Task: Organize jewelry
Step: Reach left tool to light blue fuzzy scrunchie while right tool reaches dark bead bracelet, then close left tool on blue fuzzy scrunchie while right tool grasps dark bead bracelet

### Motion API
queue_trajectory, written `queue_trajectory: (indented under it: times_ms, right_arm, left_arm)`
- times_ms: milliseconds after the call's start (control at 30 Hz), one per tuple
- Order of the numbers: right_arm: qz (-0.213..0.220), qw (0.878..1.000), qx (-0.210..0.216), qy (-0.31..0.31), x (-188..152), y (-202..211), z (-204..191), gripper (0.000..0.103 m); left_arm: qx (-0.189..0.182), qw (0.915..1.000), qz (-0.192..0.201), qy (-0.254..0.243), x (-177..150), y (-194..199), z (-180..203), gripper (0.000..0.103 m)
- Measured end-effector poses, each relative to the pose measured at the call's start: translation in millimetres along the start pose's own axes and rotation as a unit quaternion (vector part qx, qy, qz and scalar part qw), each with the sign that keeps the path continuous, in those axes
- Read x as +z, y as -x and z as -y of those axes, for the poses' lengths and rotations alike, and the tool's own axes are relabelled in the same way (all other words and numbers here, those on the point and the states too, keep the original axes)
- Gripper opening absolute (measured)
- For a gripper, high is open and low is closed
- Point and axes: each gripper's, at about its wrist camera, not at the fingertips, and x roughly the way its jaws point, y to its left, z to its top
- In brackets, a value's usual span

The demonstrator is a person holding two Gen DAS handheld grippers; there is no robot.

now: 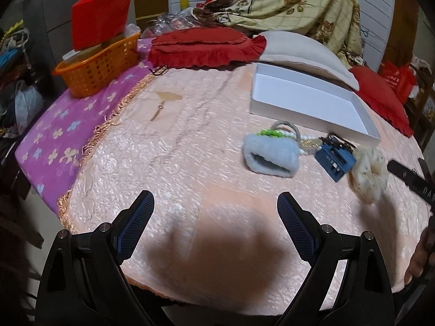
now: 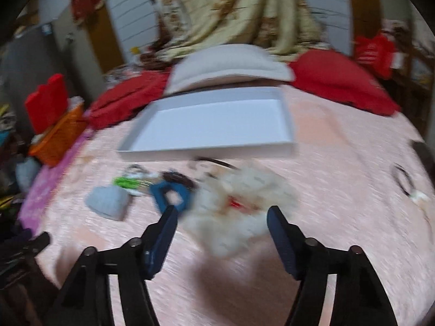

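Observation:
A white open box [image 1: 312, 100] [image 2: 217, 122] lies on the pink bedspread [image 1: 190, 149]. In front of it is a small pile: a pale blue fuzzy band [image 1: 270, 157] [image 2: 108, 202], a green and white bead bracelet [image 1: 274, 133] [image 2: 127, 182], a blue hair claw [image 1: 335, 160] [image 2: 171, 197] and a cream scrunchie [image 1: 369, 174] [image 2: 239, 209]. My left gripper [image 1: 216, 209] is open and empty, hovering near the bed's front, left of the pile. My right gripper [image 2: 221, 218] is open, its fingers on either side of the scrunchie; that view is blurred.
An orange basket [image 1: 100, 62] [image 2: 59, 138] with red bags stands at the far left on a purple floral sheet [image 1: 62, 127]. Red cushions [image 1: 206, 46] [image 2: 339, 81] and a beige pillow [image 1: 304, 51] lie behind the box. A small gold pendant [image 1: 163, 102] lies on the bedspread.

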Motion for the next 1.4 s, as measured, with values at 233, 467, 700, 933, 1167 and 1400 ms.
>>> queue_trajectory:
  times_ms: [233,467,700,933,1167,1400]
  right_arm:
    - [-0.026,0.992,0.060,0.105,32,-47,-40,0.057]
    - [-0.087,0.982,0.075,0.148,30,-91,-45,0.042]
    - [-0.089,0.984,0.081,0.131,35,-95,-35,0.012]
    - [-0.062,0.991,0.094,0.074,54,-87,-20,0.008]
    - [-0.064,0.990,0.110,0.066,63,-84,-15,0.015]
    - [-0.070,0.984,0.091,0.139,45,-87,-35,0.050]
  left_arm:
    - [-0.004,0.9999,-0.008,-0.007,-1,-10,1,0.093]
    - [-0.003,0.9997,-0.023,-0.006,-2,-27,-1,0.093]
    - [-0.007,0.9991,-0.043,-0.002,-2,-43,-1,0.093]
    - [-0.012,0.9985,-0.053,-0.003,-3,-50,3,0.093]
    - [-0.041,0.9976,-0.054,0.017,8,-53,-4,0.093]
    - [-0.100,0.9918,-0.065,0.047,40,-75,-2,0.093]
